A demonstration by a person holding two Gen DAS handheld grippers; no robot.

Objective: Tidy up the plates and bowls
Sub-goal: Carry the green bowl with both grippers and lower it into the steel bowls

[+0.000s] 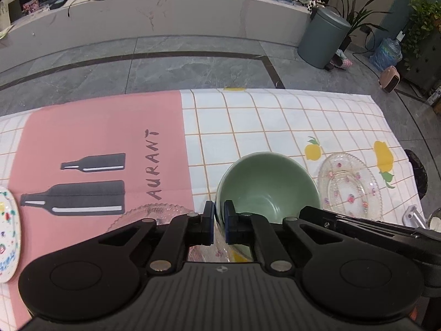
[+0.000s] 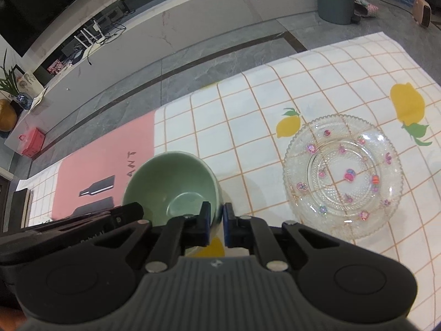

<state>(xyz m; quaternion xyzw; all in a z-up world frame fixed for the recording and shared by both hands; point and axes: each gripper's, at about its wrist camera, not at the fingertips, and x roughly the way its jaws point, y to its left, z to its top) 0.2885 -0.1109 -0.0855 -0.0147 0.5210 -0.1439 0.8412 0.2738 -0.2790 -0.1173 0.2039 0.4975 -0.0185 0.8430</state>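
Observation:
A green bowl (image 1: 267,184) (image 2: 171,184) hangs slightly above the checked tablecloth, gripped from both sides. My left gripper (image 1: 219,222) is shut on its left rim, one pad inside and one outside. My right gripper (image 2: 216,222) is shut on the opposite rim in the same way. The other gripper's black body (image 1: 358,220) (image 2: 69,220) shows beside the bowl in each view. A clear glass plate with pink flowers (image 2: 341,176) (image 1: 350,184) lies right of the bowl. Another clear glass plate (image 1: 150,215) lies partly hidden under my left gripper.
A white plate with coloured dots (image 1: 8,231) lies at the left edge on the pink mat (image 1: 102,143). The table's far edge (image 1: 248,90) drops to a grey tiled floor. A grey bin (image 1: 322,38) and plants stand beyond.

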